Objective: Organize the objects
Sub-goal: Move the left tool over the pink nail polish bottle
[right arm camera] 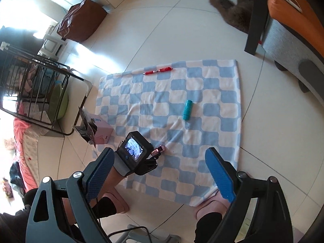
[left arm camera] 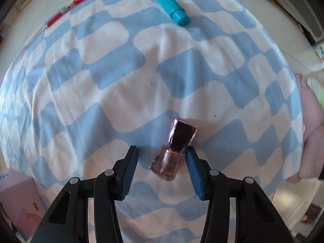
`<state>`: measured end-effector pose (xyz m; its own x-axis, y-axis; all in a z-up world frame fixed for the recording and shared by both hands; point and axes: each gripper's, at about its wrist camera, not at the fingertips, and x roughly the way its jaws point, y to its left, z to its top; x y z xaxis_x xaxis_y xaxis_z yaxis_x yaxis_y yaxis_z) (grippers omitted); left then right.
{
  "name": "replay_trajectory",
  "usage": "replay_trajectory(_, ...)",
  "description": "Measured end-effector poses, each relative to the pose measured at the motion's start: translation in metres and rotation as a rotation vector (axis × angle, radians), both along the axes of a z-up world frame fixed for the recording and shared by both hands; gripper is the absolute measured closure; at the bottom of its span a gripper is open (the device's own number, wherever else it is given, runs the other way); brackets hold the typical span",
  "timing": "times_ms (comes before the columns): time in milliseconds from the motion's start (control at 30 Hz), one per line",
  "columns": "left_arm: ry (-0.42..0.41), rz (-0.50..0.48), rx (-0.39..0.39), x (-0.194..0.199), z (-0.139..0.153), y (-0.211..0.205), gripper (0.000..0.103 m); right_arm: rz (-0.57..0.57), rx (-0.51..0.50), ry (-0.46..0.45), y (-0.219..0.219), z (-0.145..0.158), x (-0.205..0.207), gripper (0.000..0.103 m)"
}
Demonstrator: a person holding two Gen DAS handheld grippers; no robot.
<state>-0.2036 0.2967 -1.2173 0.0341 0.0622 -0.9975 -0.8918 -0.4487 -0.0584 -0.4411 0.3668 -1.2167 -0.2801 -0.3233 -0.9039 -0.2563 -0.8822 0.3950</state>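
Observation:
A pink nail polish bottle (left arm camera: 169, 154) with a dark shiny cap lies on a blue-and-white checked cloth (left arm camera: 97, 64). My left gripper (left arm camera: 161, 148) points down over it, open, with the bottle between its blue fingers. The right-hand pad (left arm camera: 192, 168) is at the bottle's neck and the other pad stands apart from it. A teal tube (left arm camera: 173, 8) and a red pen (left arm camera: 68, 8) lie farther up the cloth. In the right wrist view my right gripper (right arm camera: 160, 154) hangs open and empty high above the cloth (right arm camera: 212, 101), the bottle (right arm camera: 159, 150), the tube (right arm camera: 188, 109) and the pen (right arm camera: 158, 71).
A pink box (right arm camera: 101, 129) stands off the cloth's left edge beside a dark metal rack (right arm camera: 40, 93). The person's feet in pink slippers (right arm camera: 210, 204) rest at the near edge. A black furniture leg (right arm camera: 255, 20) and a grey fluffy rug (right arm camera: 232, 6) are at the far right.

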Motion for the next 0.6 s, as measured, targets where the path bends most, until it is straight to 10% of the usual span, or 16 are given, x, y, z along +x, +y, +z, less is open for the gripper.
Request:
replay_trajectory(100,-0.046,0.019,0.011,-0.003,0.000,0.006,0.081,-0.011,-0.001,0.000,0.003,0.000,0.002,0.011)
replay_trajectory(300,-0.197,0.167,0.199,-0.023,0.025,-0.003,0.084,-0.047,-0.050,-0.009,0.015,-0.004,0.006,0.011)
replay_trajectory(433,-0.308,0.302,0.328,-0.046,0.051,-0.025,0.095,-0.127,-0.210,-0.006,0.027,-0.009,0.007,0.014)
replay_trajectory(600,-0.256,0.345,0.346,-0.063,0.085,-0.070,0.095,-0.240,-0.445,-0.036,0.032,-0.024,0.008,0.017)
